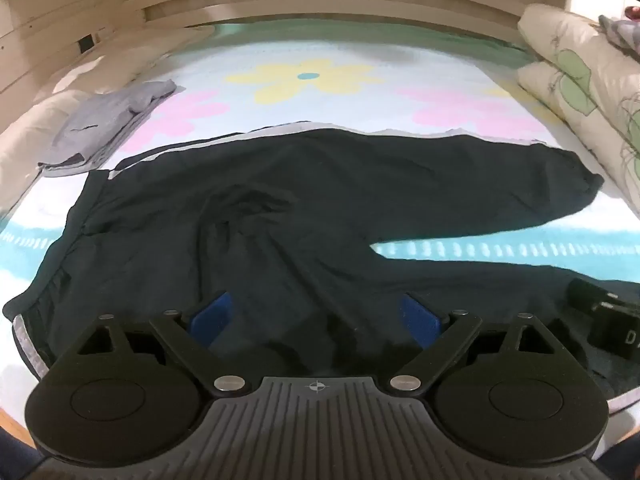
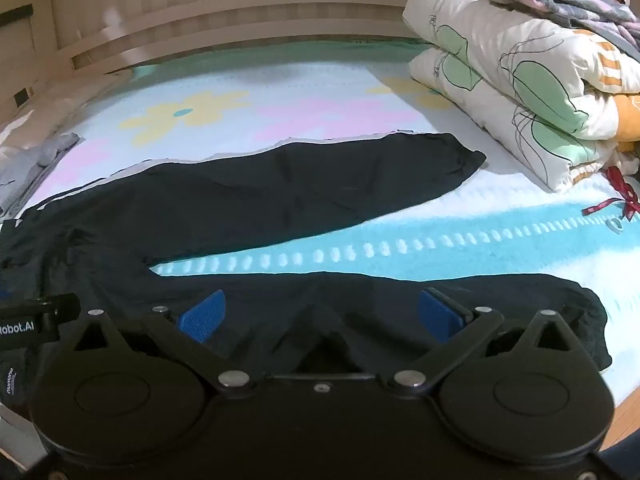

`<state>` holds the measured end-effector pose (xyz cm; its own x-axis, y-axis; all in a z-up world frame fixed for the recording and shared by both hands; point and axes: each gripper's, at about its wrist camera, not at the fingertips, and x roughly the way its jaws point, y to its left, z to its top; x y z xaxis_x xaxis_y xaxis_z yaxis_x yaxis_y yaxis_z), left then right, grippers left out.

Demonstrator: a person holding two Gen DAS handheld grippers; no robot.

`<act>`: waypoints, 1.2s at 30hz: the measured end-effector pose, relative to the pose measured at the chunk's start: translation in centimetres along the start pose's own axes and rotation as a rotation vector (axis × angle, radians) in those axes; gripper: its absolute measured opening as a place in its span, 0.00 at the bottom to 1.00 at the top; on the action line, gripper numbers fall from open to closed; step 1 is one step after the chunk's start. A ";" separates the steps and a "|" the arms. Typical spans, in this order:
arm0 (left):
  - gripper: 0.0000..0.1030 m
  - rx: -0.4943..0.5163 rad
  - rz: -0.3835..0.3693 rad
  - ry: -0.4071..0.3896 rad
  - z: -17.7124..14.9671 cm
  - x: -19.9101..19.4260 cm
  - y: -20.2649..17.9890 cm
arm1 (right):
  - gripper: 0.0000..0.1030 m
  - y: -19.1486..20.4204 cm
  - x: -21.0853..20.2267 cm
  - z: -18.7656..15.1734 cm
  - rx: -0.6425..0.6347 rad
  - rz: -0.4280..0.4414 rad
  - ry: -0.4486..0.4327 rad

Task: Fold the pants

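Pants [image 1: 320,200] lie spread flat across the bed [image 1: 312,60], waistband toward its left edge, legs splayed toward the folded quilt [image 2: 520,80] at the right edge. My left gripper [image 1: 320,316] and right gripper [image 2: 320,316] hang with jaws wide apart over the near leg, clamping nothing. Bare sheet lies beyond the far leg; grey folded clothes [image 1: 108,120] sit in the far-left corner.

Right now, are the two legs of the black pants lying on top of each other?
No, the black pants lie spread on the bed sheet, with a turquoise strip of sheet showing between the two legs.
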<state>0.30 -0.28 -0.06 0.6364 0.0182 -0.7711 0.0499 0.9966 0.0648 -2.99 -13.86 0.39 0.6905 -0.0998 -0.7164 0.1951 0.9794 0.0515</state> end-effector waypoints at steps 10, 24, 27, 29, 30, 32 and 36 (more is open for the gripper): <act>0.89 -0.013 0.022 0.002 -0.9 0.6 0.8 | 1.00 0.5 1.4 0.3 -0.021 0.006 0.059; 0.89 0.005 0.028 0.018 -1.1 0.9 0.7 | 1.00 1.3 2.1 -0.4 -0.041 -0.007 0.064; 0.89 0.007 0.030 0.021 -1.2 1.0 0.6 | 1.00 1.4 2.1 -0.5 -0.040 -0.004 0.079; 0.89 0.009 0.032 0.021 -1.2 1.0 0.6 | 1.00 1.5 2.1 -0.4 -0.045 -0.004 0.085; 0.89 0.011 0.033 0.021 -1.2 1.0 0.5 | 1.00 1.5 2.1 -0.5 -0.046 -0.003 0.088; 0.89 0.018 0.036 0.021 -1.3 1.0 0.5 | 1.00 1.6 2.2 -0.4 -0.048 -0.003 0.094; 0.89 0.024 0.039 0.025 -1.4 1.1 0.4 | 1.00 1.6 2.2 -0.4 -0.048 0.001 0.101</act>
<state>-0.05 0.25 -1.73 0.6187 0.0592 -0.7834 0.0446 0.9929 0.1102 -1.43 -12.41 -1.35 0.6166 -0.0833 -0.7828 0.1591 0.9871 0.0203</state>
